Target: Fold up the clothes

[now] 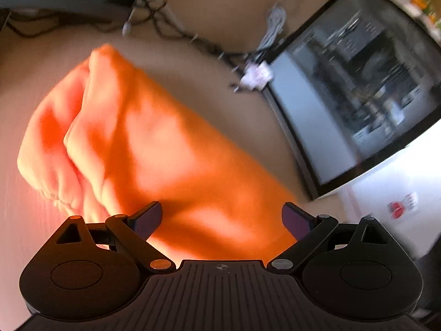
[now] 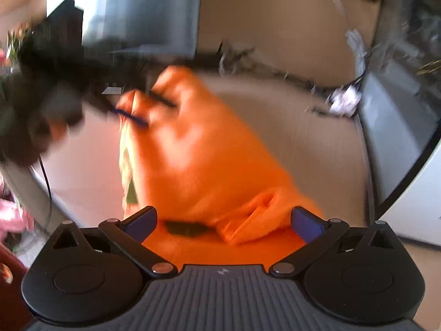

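A: Where's the garment?

B: The orange garment [image 1: 154, 149] lies in a long bunched fold on the tan counter [image 1: 209, 88], running from ten o'clock down to the left tool [image 1: 222, 220] in the left wrist view. That tool's jaws stand wide, with cloth between and beneath them, nothing pinched.

A: And the right tool?

B: The right tool [image 2: 223, 224] is also spread wide over the same cloth, a folded flap lying between its fingers. At ten o'clock in that view the other tool appears as a dark blur at the garment's far end; I cannot tell whether it touches.

A: Anything nearby?

B: A monitor [image 1: 358, 88] at two o'clock, and tangled cables [image 1: 176, 27] at twelve.
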Tool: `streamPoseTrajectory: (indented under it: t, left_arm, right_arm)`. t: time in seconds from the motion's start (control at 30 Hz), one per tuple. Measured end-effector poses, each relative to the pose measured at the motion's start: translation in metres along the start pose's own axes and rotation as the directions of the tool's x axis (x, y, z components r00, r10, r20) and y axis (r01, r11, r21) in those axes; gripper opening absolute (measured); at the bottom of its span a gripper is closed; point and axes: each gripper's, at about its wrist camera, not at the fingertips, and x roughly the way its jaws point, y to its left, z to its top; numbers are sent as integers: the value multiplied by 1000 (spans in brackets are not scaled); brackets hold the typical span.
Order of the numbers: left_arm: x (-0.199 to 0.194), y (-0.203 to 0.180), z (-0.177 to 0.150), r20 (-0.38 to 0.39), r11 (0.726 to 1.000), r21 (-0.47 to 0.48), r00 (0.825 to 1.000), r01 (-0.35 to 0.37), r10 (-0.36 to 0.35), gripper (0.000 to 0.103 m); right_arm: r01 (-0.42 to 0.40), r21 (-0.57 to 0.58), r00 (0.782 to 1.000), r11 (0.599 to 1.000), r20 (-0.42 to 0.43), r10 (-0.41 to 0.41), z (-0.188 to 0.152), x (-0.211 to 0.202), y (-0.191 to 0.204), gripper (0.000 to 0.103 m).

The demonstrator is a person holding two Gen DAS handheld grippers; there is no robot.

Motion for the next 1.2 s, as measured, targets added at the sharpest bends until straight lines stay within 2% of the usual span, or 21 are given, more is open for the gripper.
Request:
streamPoseTrajectory:
  t: [0.07, 0.13, 0.23, 0.27, 0.33, 0.43, 0.53, 0.6, 0.67, 0.77, 0.83, 0.87, 0.93, 1.03, 1.07, 1.13, 1.2]
  left_arm:
    - [13, 4, 5, -17, 1000, -17, 1000, -6, 5, 97]
    - [25, 7, 10, -29, 1000, -28, 1000, -11, 10, 97]
    - [38, -2, 19, -15, 999, 30, 999, -30, 31, 97]
    - [43, -5, 23, -11, 998, 50, 999, -36, 37, 97]
    - [53, -9, 32, -6, 997, 66, 999, -34, 34, 97]
    - [63, -17, 42, 3, 995, 92, 999, -34, 33, 97]
    - [55, -30, 45, 25, 986, 149, 997, -77, 74, 97]
    - [32, -35, 37, 66, 975, 185, 992, -120, 109, 97]
    - [11, -37, 27, 99, 968, 201, 986, -150, 132, 97]
    - [-12, -28, 1, 95, 987, 119, 990, -111, 100, 97]
    - [-24, -23, -18, 88, 995, 66, 993, -81, 75, 85]
    - [-22, -22, -29, 68, 997, 47, 996, -64, 61, 75]
    - [-14, -22, -47, 19, 998, 30, 999, -49, 48, 68]
    - [-2, -27, -61, -15, 997, 42, 998, -59, 59, 49]
    - [-1, -29, -62, -17, 999, 36, 999, -30, 30, 42]
    - [-1, -33, -63, -19, 999, 33, 1000, 12, -11, 42]
    - [-3, -38, -62, -14, 998, 69, 1000, -14, 15, 48]
  right_arm:
    - [97, 61, 994, 993, 36, -99, 5, 2, -11, 103]
    - [211, 131, 975, 969, 45, -218, 9, 9, -23, 103]
    - [372, 126, 927, 920, -97, -361, 0, 41, -26, 103]
    - [396, 99, 914, 913, -140, -381, -6, 50, -22, 103]
    - [361, 65, 923, 930, -166, -347, -16, 55, -4, 103]
    - [248, -15, 954, 969, -167, -247, -22, 53, 28, 103]
    - [154, -107, 975, 982, -144, -169, -14, 42, 47, 103]
    - [131, -136, 985, 982, -96, -145, 1, 30, 50, 103]
    - [140, -107, 988, 984, -49, -146, 15, 20, 47, 103]
    - [166, -45, 986, 985, -24, -167, 33, 30, 42, 103]
    - [190, -14, 981, 982, -35, -191, 42, 48, 39, 103]
    - [210, -19, 976, 977, -52, -211, 44, 59, 41, 103]
    - [257, -81, 959, 963, -104, -265, 38, 83, 48, 103]
    - [264, -135, 955, 955, -100, -278, 32, 87, 49, 103]
    - [266, -153, 954, 952, -98, -282, 30, 89, 49, 103]
    - [269, -180, 952, 946, -98, -289, 28, 92, 47, 103]
    - [272, -171, 951, 947, -102, -291, 31, 92, 46, 103]
